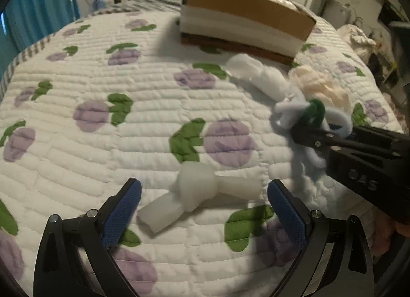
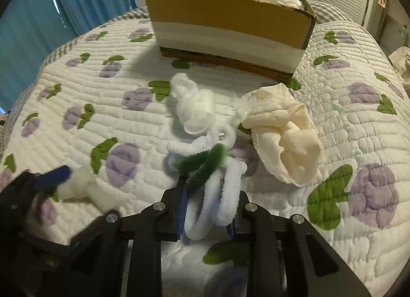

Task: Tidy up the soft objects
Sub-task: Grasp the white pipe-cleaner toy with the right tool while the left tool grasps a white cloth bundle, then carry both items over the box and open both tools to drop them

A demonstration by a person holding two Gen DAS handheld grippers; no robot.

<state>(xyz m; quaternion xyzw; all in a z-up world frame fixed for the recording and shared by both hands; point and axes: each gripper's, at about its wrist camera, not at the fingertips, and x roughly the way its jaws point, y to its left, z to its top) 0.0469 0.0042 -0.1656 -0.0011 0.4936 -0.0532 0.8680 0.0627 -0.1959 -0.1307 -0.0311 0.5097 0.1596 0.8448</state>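
On the bed with the white quilted cover printed with purple fruits and green leaves [image 1: 107, 148], the right gripper [image 2: 207, 209] has its jaws closed on a tangled bundle of white and green fuzzy chenille stems [image 2: 212, 168], held near the middle of the loops. The bundle looks very light and springy; loose loops hang out of the grip, so I think one could catch on the cover or slip free if the hold is only on an outer loop.

The left gripper [image 1: 203, 194] hangs with its jaws wide open around a translucent white soft piece with a knot-like lump and two flat ends [image 1: 197, 191], which lies on the cover. The thick lump seems the best place to hold it.

Further back lie a white fluffy cotton wad [image 2: 194, 107] and a cream crumpled fabric piece with lace edge [image 2: 284, 143]. Behind them stands the open brown cardboard box with a white band [image 2: 225, 27], probably the place for everything.
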